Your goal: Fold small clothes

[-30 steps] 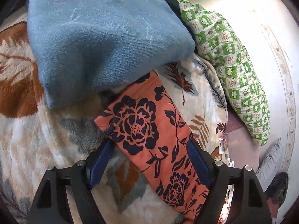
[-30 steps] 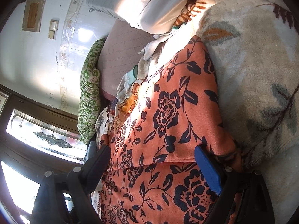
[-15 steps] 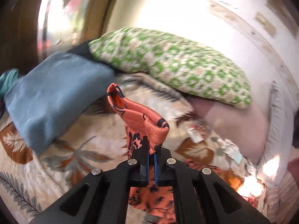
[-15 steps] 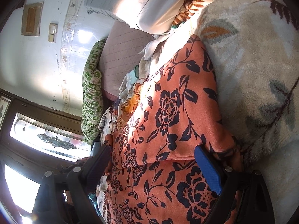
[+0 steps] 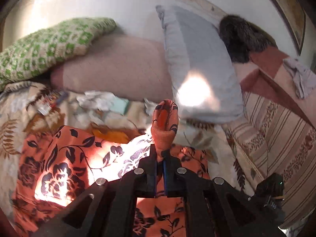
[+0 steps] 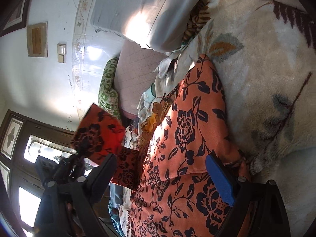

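Slip risk: left hand-held gripper (image 5: 160, 158) pinches only bunched corner of orange floral garment (image 5: 165, 122), lifted above bed blanket (image 6: 266, 79); rest lies spread there. Right hand-held gripper (image 6: 167, 169) spread wide over garment, gripping nothing; unpinned cloth may drag, fold skewed.

Left tool (image 5: 160, 159) clamped, right tool (image 6: 164, 169) agape

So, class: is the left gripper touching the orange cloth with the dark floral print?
Touching. In the left wrist view, the left gripper is clamped shut on a bunched fold of the orange floral cloth, which sticks up between its blue pads.
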Demonstrator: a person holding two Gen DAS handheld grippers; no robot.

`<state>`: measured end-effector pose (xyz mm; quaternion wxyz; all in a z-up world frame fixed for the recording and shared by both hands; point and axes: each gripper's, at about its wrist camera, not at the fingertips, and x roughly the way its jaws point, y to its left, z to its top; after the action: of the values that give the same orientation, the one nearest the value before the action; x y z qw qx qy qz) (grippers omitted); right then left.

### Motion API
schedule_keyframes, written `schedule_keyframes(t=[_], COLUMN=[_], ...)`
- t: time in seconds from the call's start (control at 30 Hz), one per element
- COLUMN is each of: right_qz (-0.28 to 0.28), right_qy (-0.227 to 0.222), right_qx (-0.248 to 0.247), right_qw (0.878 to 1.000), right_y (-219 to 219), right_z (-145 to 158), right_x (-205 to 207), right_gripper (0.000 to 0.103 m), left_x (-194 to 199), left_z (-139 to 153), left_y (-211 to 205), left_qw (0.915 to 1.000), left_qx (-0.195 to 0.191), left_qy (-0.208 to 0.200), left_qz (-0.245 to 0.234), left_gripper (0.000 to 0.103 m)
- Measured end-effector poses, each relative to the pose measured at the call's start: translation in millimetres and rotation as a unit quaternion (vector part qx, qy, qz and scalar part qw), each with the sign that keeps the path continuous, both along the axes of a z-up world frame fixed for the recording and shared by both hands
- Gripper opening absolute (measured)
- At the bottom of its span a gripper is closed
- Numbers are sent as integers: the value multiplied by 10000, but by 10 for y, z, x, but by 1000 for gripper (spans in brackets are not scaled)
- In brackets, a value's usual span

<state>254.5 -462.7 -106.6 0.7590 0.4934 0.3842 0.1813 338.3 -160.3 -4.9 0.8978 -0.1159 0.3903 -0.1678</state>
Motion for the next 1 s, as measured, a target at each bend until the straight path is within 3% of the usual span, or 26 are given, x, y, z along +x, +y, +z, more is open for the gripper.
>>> schedule_keyframes(t=[0.03, 0.1, 0.17, 0.23, 0.4, 0.5, 0.6, 0.73, 0.83, 0.87, 0.97, 1.0], right_qz=[-17, -23, 0, 24, 56, 155, 312, 296, 174, 279, 532, 605], right_qy=[-3, 10, 46, 69, 61, 12, -13, 207, 177, 161, 694, 819], right_qx=[32, 72, 86, 81, -18, -134, -438, -986, -1253, -1485, -2141, -2422], right_qw=[10000, 10000, 10000, 9999, 10000, 9998, 9986, 9945, 9918, 9884, 9729, 9649], right_y=[-18, -28, -19, -21, 32, 105, 228, 381, 473, 536, 725, 784], right_z=[-1, -1, -17, -31, -25, -2, 5, -98, 17, 58, -2, -14], right_x=[1, 9, 21, 33, 57, 66, 85, 140, 216, 294, 600, 681], right_gripper=[93, 93, 93, 93, 93, 93, 93, 93, 93, 93, 92, 85], left_x=[62, 156, 172, 63, -166, -304, -304, -256, -236, -260, -314, -332], left_z=[-191, -611, -898, -924, -475, -300, -504, -998, -1231, -1266, -1275, -1286], left_y=[-114, -257, -231, -132, 570, 1164, 1694, 2139, 2272, 2326, 2356, 2347], left_qw=[9995, 9921, 9817, 9809, 9914, 9965, 9874, 9756, 9741, 9761, 9813, 9826], left_qx=[24, -193, -390, -377, -309, 106, 706, 972, 1012, 847, 752, 775], left_qy=[296, 1199, 1848, 1893, 1268, 668, 820, 1307, 1340, 1327, 1043, 958], left_qz=[-51, -300, -251, -256, -130, 482, 1151, 1470, 1516, 1495, 1429, 1393], left_gripper=[11, 67, 69, 69, 79, 92, 93, 92, 93, 93, 93, 94])
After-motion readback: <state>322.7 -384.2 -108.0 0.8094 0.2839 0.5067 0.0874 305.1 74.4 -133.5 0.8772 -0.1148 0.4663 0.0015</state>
